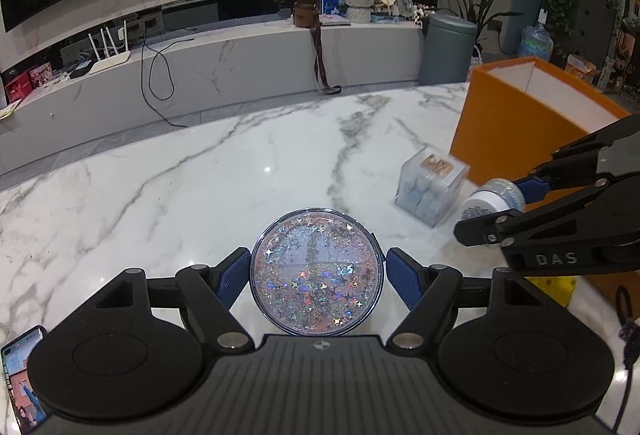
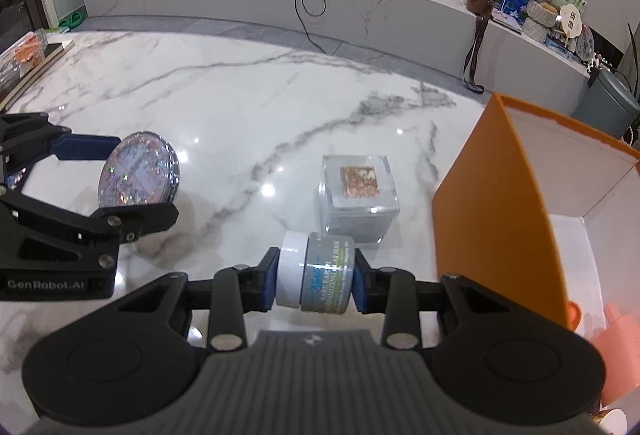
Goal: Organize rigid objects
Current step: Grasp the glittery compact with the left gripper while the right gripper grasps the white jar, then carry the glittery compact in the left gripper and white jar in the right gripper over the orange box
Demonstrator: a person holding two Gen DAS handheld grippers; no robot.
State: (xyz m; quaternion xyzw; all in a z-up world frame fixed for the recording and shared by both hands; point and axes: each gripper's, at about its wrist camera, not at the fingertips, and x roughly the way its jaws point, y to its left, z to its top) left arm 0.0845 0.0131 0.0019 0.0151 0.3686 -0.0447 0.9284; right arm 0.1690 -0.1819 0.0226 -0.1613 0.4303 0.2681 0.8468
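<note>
My left gripper (image 1: 316, 269) is shut on a round, flat case filled with holographic glitter (image 1: 316, 287), its blue pads at the case's left and right rim. In the right wrist view the case (image 2: 138, 171) hangs a little above the marble, tilted, in that gripper (image 2: 146, 179). My right gripper (image 2: 316, 280) is shut on a grey cream jar with a white lid (image 2: 320, 275), held sideways with the lid to the left. The left wrist view shows this jar (image 1: 486, 197) at the right, close to an open orange box (image 1: 512, 139).
A clear cube box with a brown label (image 2: 360, 191) stands on the white marble table (image 2: 240, 107), just left of the orange box (image 2: 492, 195). Pink pieces (image 2: 616, 335) lie inside that box. A phone (image 1: 22, 375) lies at the near left edge.
</note>
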